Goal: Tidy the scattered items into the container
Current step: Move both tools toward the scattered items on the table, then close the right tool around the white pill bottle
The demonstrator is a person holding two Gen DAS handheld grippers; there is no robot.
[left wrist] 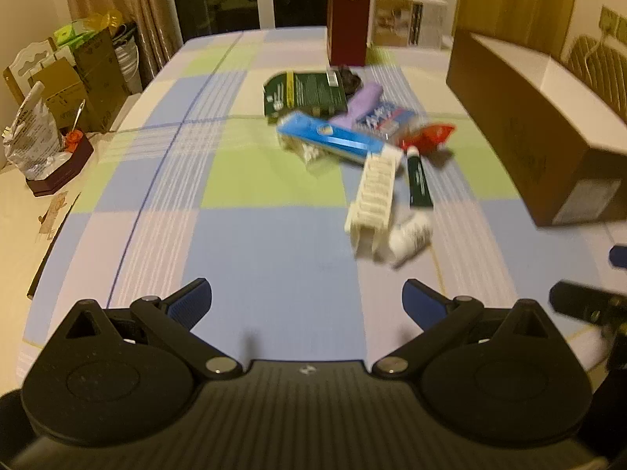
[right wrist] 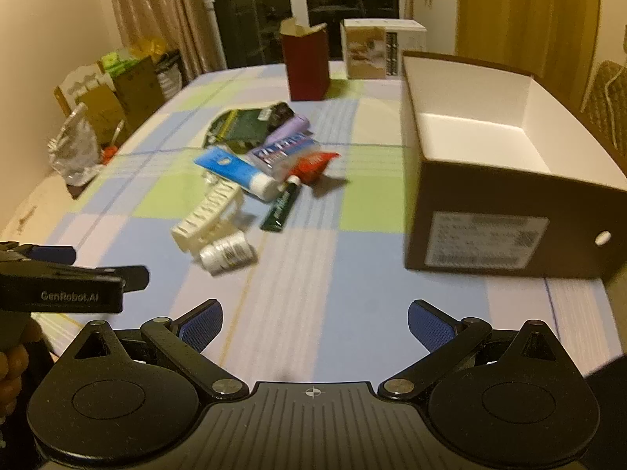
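A heap of small items lies mid-table: a blue tube [left wrist: 333, 139] [right wrist: 233, 170], a cream hair claw [left wrist: 374, 196] [right wrist: 203, 215], a white pill bottle [left wrist: 409, 235] [right wrist: 227, 252], a dark green tube [left wrist: 418, 180] [right wrist: 281, 207], a red packet [left wrist: 429, 137] [right wrist: 313, 164], a purple item [left wrist: 362, 103] [right wrist: 290, 129] and a dark green pouch [left wrist: 305, 92] [right wrist: 245, 123]. The brown open box [left wrist: 548, 133] [right wrist: 505, 203], white and bare inside, stands to their right. My left gripper [left wrist: 307, 303] and right gripper [right wrist: 315, 327] hover open near the table's front edge, short of the heap, holding nothing.
A dark red carton [right wrist: 305, 64] and a white printed box [right wrist: 378, 49] stand at the table's far end. Cardboard boxes and bags [left wrist: 78, 74] crowd the left side beyond the checked tablecloth [left wrist: 243, 235]. A chair back [right wrist: 605, 98] is behind the brown box.
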